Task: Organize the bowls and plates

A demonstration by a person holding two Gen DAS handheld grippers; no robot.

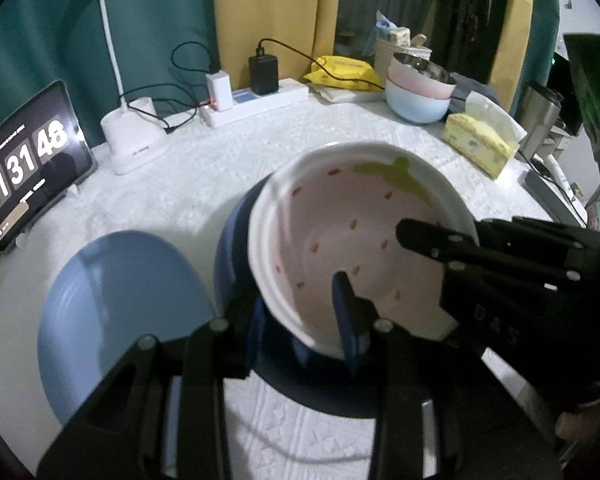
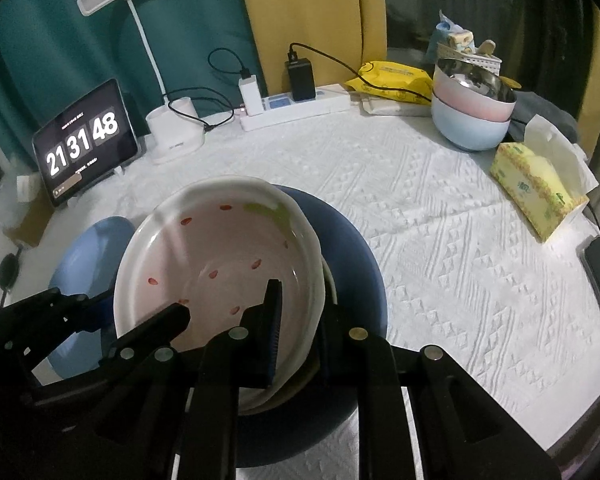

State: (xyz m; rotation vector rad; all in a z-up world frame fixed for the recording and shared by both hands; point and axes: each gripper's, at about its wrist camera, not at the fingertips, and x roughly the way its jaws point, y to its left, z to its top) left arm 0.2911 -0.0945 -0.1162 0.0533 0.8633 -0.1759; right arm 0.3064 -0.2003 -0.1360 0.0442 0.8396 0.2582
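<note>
Nearest the cameras, both grippers grip one white ceramic bowl with a pale pink inside, red seed marks and a green leaf patch (image 1: 364,240). The left gripper (image 1: 300,320) has its fingers clamped over the bowl's near rim, one blue-padded finger (image 1: 346,312) inside the bowl and the other outside beneath it. The right gripper (image 2: 300,332) is clamped on the bowl's right rim in the same way, one ribbed finger pad (image 2: 274,320) standing inside against the wall; its outer finger is hidden by the bowl, so that pad's contact is hard to confirm.

The bowl tilts, sitting in or just above a dark blue round bowl (image 2: 352,248) on the table (image 2: 440,240), which wears a white embossed cloth. Just left of these lies a light blue round plate (image 1: 112,320), flat on the cloth.

Farther right rests a yellow tissue box (image 2: 536,196). At the far right stands a stack of a light blue bowl, a pink bowl and a steel bowl (image 2: 472,108). Along the far edge sit a white power strip with chargers (image 2: 296,104), a white desk lamp (image 2: 172,136) and, far left, a tablet showing a clock (image 2: 84,144).
</note>
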